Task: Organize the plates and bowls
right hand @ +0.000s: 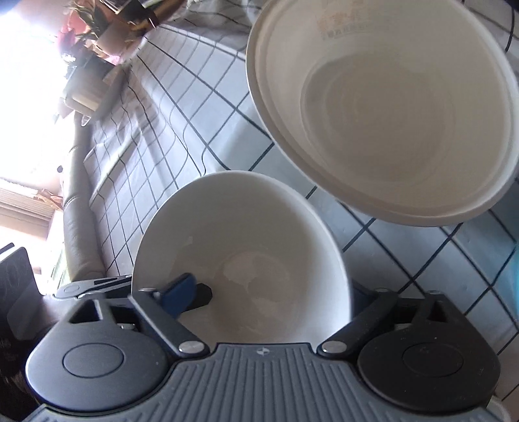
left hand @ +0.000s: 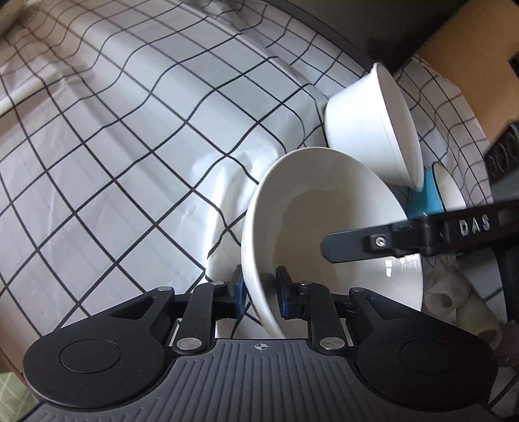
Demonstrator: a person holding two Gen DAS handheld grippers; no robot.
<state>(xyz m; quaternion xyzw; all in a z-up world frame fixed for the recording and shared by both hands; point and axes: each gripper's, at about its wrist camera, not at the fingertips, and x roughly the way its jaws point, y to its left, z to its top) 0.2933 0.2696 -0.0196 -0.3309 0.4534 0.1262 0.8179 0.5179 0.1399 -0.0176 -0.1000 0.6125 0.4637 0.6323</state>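
Left gripper [left hand: 259, 292] pinched the white bowl's [left hand: 324, 227] rim over the checked tablecloth [left hand: 129, 162], while the right gripper [right hand: 272, 292] gripped the same bowl's opposite wall; a ridged bowl [right hand: 382, 113] lay nearby, unstacked; sorting seemed barely begun.

A black-gridded white tablecloth [left hand: 129, 162] covers the table, with potted plants [right hand: 97, 29] at its far end.

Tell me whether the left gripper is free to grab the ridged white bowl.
Probably not: the left gripper is shut on the smooth white bowl, and the right gripper grips that bowl too. The ridged bowl sits just beyond.
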